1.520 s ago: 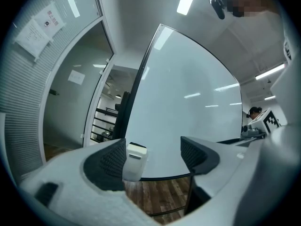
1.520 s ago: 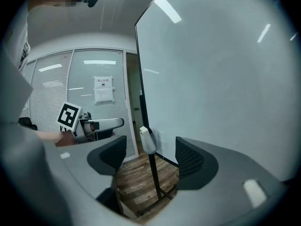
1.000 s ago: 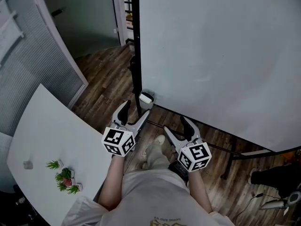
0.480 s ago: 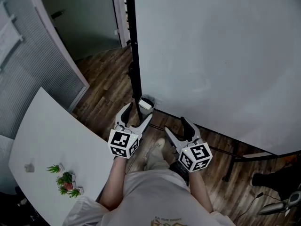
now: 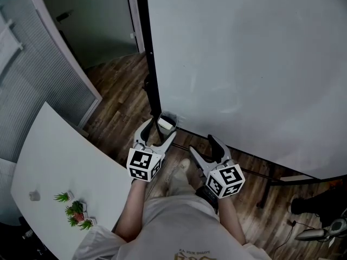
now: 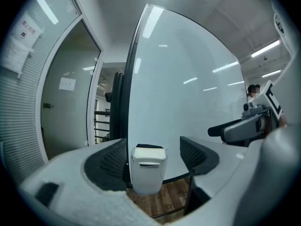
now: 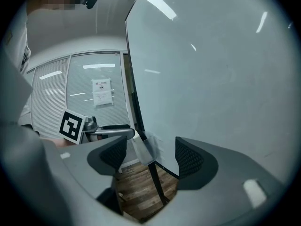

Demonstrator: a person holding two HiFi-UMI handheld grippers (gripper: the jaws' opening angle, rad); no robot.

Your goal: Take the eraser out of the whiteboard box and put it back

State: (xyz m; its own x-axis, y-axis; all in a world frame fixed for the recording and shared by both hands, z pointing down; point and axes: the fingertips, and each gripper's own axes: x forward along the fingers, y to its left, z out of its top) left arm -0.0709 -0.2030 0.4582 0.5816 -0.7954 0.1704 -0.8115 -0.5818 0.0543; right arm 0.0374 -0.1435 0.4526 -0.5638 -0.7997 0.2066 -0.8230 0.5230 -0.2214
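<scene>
- The large white whiteboard [image 5: 244, 64] stands upright; its black metal side post [image 5: 147, 53] forms the left edge.
- The small white plastic whiteboard box [image 6: 148, 169] hangs at the board's lower left corner, just beside that post, with brown wood-plank floor [image 5: 116, 99] open below it.
- The eraser [image 6: 149, 147] sits inside the box; only its dark upper face shows at the box's open top.
- The left gripper [image 5: 158, 131] is level with the box. Its ribbed black fingers [image 6: 112, 161] are spread, with the box standing in the gap, closer to the left-hand finger. Nothing is pinched, and clear room remains on the other side.
- The right gripper [image 5: 203, 147] hovers near the board's bottom edge, apart from the box. Its fingers [image 7: 189, 157] are spread with nothing between them; the box shows farther off.
- The curved white tabletop [image 5: 59, 156] carries small green potted plants [image 5: 76, 207]. Its edge lies to the left of the left forearm.
</scene>
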